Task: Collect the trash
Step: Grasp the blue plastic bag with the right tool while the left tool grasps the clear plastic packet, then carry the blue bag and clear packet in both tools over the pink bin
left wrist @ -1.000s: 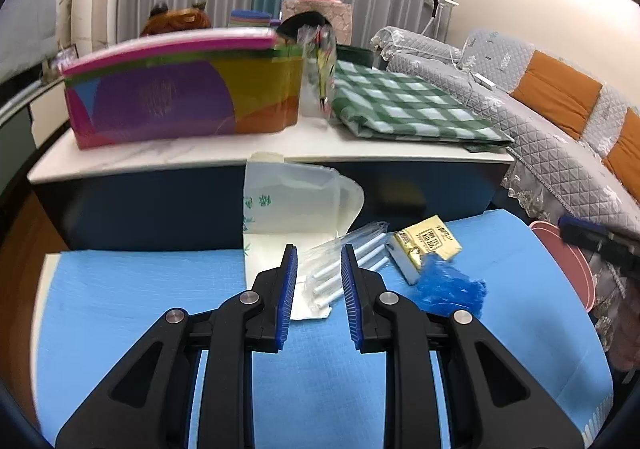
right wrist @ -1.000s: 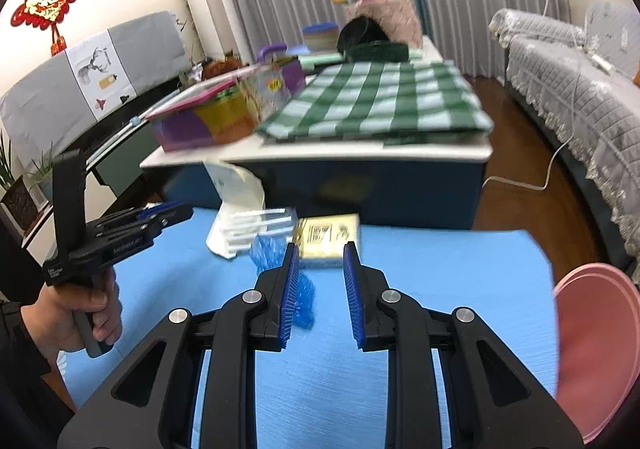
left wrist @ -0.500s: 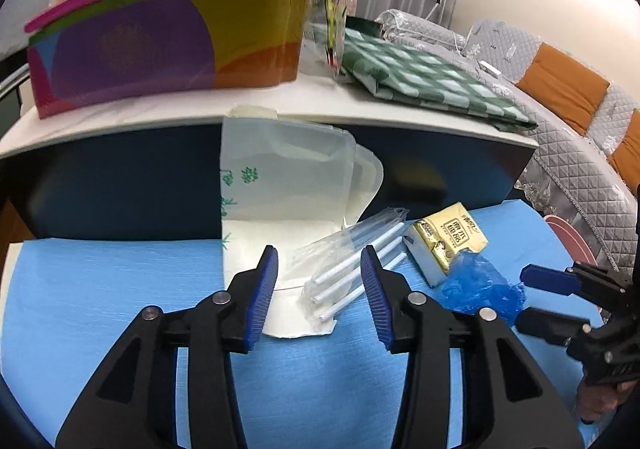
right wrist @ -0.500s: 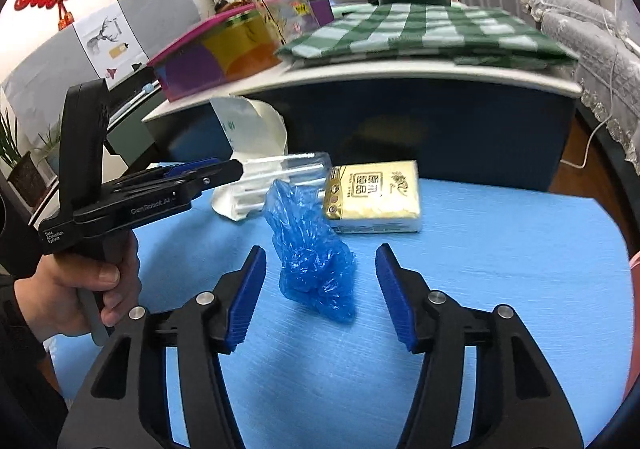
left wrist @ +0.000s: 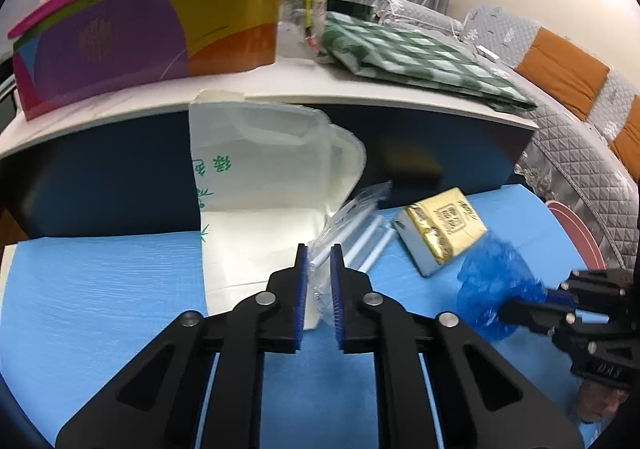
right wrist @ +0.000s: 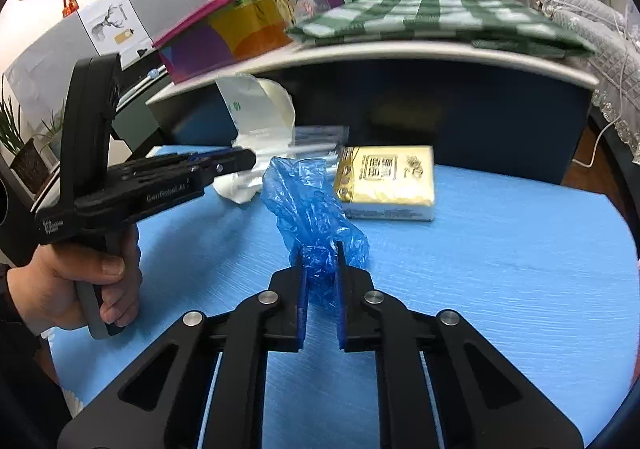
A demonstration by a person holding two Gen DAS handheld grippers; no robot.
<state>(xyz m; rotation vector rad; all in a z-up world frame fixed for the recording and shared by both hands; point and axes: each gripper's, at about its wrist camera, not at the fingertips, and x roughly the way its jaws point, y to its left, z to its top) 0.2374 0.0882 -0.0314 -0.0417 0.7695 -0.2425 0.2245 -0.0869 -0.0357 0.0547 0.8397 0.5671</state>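
On the blue mat [left wrist: 100, 281] lies a clear packet of white straws [left wrist: 360, 225]. My left gripper [left wrist: 319, 249] is closing on its near end, and the wrapper is pinched between the pads. A crumpled blue plastic bag [right wrist: 308, 205] stands in front of the right gripper [right wrist: 319, 247], whose jaws are closing with the bag's lower part squeezed between them. A yellow tissue pack [right wrist: 388, 177] lies just behind the bag. A white plastic bag with green print [left wrist: 260, 169] leans against the table front, under the straws.
A low white-topped table [left wrist: 360, 97] with a dark front stands right behind the mat and carries a colourful box [left wrist: 120, 37] and a green checked cloth [left wrist: 420, 57]. A pink plate [left wrist: 580, 233] lies at the mat's right edge, beside a grey quilted sofa [left wrist: 568, 153].
Both grippers sank towards the mat, opened wide, then closed. The left now pinches the straw packet, and the right pinches the blue bag.
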